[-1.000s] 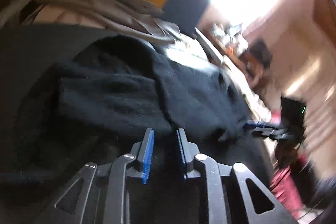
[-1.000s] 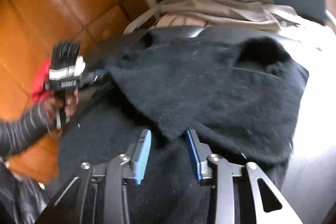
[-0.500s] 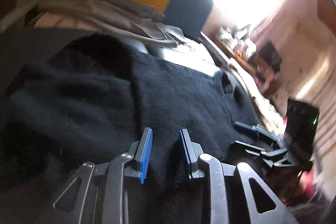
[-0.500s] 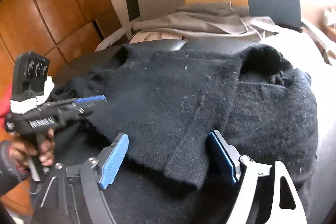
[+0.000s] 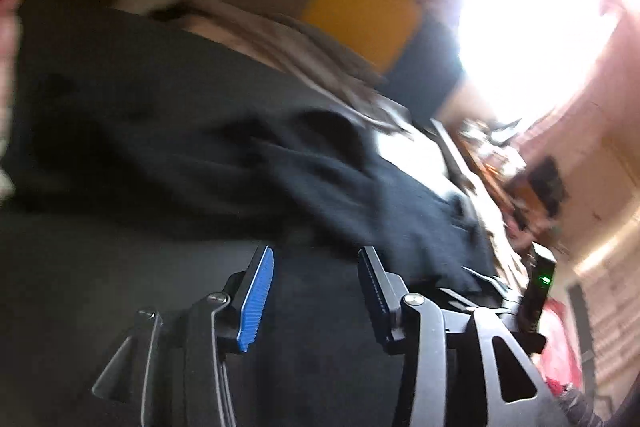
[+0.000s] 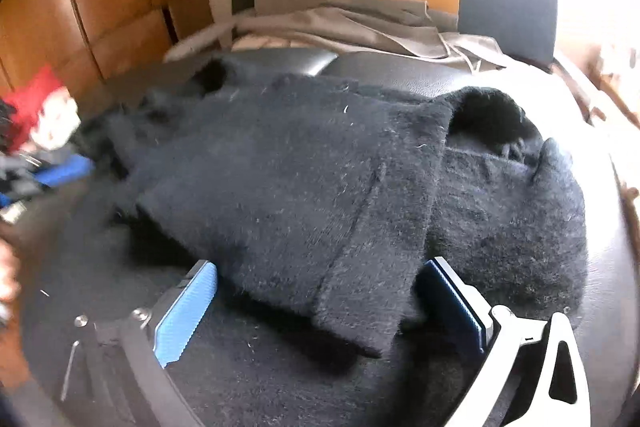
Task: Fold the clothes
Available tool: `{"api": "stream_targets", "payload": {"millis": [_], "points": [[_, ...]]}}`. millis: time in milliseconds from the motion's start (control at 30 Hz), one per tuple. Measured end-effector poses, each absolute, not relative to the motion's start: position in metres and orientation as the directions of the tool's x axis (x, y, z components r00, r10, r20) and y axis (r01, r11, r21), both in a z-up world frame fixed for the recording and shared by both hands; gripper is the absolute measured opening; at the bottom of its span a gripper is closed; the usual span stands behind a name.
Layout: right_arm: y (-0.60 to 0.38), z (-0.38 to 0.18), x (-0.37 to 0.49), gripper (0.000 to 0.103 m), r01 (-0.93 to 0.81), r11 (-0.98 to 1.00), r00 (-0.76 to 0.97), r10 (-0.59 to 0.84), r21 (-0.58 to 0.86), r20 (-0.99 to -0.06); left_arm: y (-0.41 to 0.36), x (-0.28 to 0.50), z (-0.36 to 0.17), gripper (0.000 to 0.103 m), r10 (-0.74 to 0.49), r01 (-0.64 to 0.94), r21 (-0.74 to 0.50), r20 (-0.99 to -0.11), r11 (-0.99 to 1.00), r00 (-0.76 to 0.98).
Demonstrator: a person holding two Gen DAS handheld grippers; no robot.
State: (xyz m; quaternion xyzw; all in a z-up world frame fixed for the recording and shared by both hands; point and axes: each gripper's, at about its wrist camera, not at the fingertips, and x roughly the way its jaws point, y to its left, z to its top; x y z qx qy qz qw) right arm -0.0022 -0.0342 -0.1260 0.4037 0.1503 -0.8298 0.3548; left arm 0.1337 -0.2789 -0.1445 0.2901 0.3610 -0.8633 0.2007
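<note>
The black sweater is lying half-folded on the dark bench, one flap already over toward six o'clock, while both right gripper and left gripper jaws are opening, pinching nothing.

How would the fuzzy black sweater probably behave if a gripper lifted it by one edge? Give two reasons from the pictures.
The black sweater would probably droop, since its folded flap already sags over the layers below. Its fuzzy knit should give the pads grip rather than slip. The folds could fall open, as nothing pins them.
</note>
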Motion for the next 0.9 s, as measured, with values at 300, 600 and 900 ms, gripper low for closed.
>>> {"api": "stream_targets", "payload": {"millis": [300, 600, 900], "points": [[-0.032, -0.126, -0.002, 0.103, 0.706, -0.708, -0.425, -0.465, 0.037, -0.777, -0.387, 0.106, -0.063, 0.050, -0.368, 0.660, -0.036, -0.806, -0.751, -0.463], [-0.023, -0.124, -0.008, 0.103, 0.704, -0.701, -0.397, -0.520, 0.113, -0.756, -0.444, 0.008, -0.120, 0.050, -0.188, 0.264, 0.155, -0.976, -0.952, -0.105], [-0.017, -0.123, -0.012, 0.103, 0.699, -0.693, -0.373, -0.563, 0.175, -0.738, -0.462, 0.004, -0.166, 0.050, -0.150, 0.168, 0.150, -0.989, -0.974, 0.017]]}}
